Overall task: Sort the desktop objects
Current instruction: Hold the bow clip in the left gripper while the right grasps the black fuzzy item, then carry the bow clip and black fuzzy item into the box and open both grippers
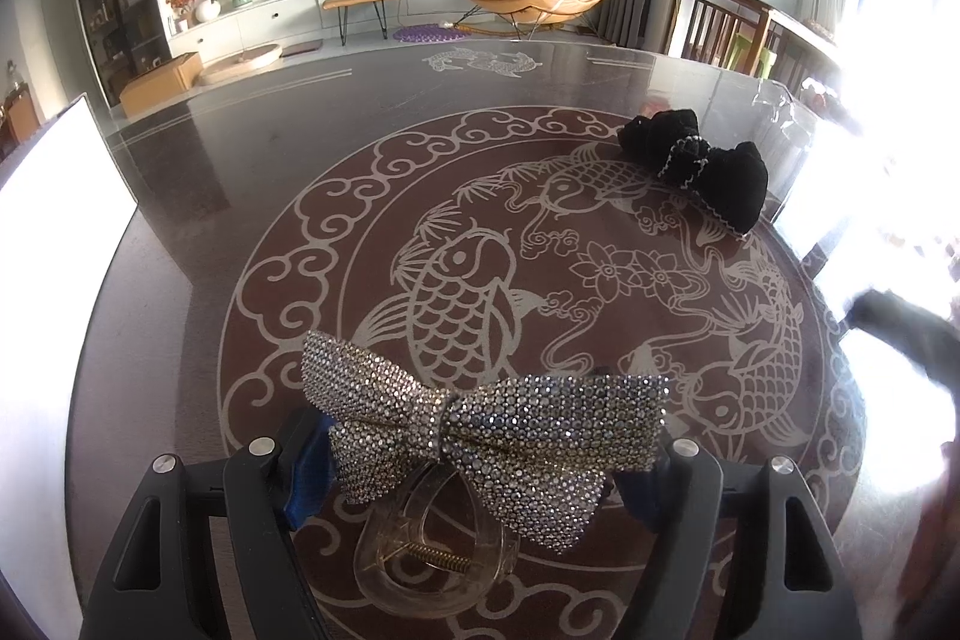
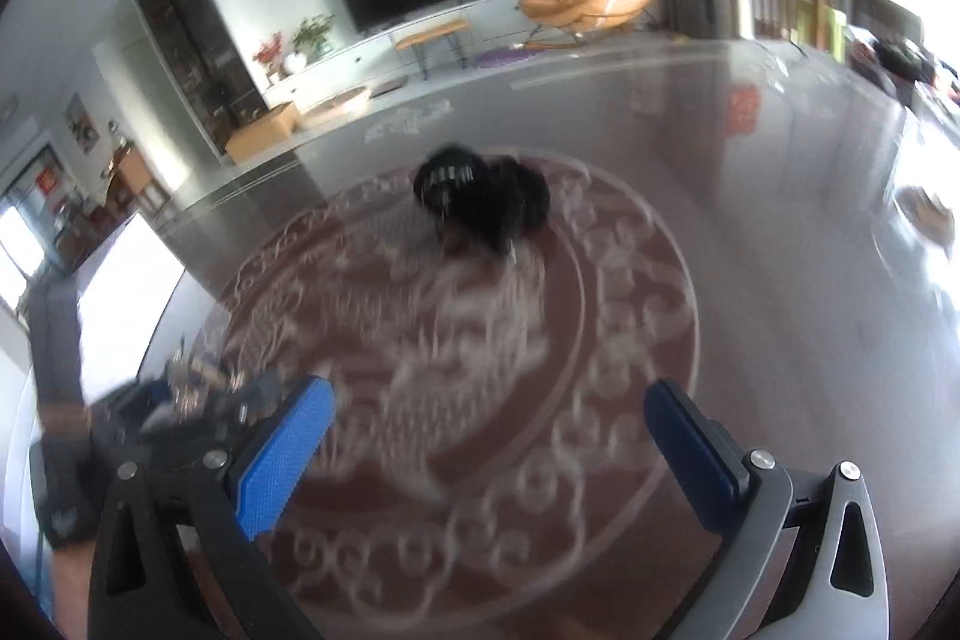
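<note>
A rhinestone bow hair clip with a clear plastic claw lies on the glass tabletop between the fingers of my left gripper. The jaws stand wide on either side of it, blue pads partly hidden behind the bow. A black bow hair clip lies on the table at the far right. In the blurred right wrist view the black bow lies ahead of my right gripper, which is open, empty and well short of it. The left gripper with the rhinestone bow shows at the lower left there.
The dark round table has a carp pattern under glass. A white sheet or box stands at the table's left edge. Beyond the far edge are a TV, an orange lounge chair and wooden chairs.
</note>
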A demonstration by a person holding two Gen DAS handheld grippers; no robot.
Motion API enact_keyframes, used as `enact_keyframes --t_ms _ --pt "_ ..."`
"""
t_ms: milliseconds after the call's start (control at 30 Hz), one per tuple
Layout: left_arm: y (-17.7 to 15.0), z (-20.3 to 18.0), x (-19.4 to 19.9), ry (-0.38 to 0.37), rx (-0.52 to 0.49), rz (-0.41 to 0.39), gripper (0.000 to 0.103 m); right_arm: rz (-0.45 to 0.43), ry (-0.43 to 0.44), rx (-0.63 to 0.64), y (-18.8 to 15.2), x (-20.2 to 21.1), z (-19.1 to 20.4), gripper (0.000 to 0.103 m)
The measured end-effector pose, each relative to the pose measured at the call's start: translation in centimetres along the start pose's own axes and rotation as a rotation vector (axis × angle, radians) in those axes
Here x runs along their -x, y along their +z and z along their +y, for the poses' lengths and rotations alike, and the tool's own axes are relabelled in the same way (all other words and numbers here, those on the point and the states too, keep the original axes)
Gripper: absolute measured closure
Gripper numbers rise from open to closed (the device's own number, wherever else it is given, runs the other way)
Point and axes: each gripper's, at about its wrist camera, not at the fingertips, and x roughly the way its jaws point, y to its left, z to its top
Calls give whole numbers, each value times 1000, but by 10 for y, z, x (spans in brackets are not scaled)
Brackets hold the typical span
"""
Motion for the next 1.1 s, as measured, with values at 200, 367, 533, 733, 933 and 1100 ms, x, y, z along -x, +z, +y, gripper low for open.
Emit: enact_keyframes --t_ms 200,367,533,733,933,1100 --pt "-15 13 16 -78 17 -14 29 119 -38 298 78 -72 25 0" --pt "-28 26 32 -108 15 -41 30 197 -39 357 78 -108 25 41" --pt "-40 26 54 -154 19 -74 31 137 66 285 46 -66 23 67" --pt "-50 22 102 -176 17 -100 31 79 180 183 -12 5 43 67" --pt "-48 45 194 -177 39 -194 31 54 281 216 -31 52 104 67" --pt "-49 101 267 -94 72 -266 31 31 393 352 -29 87 197 67"
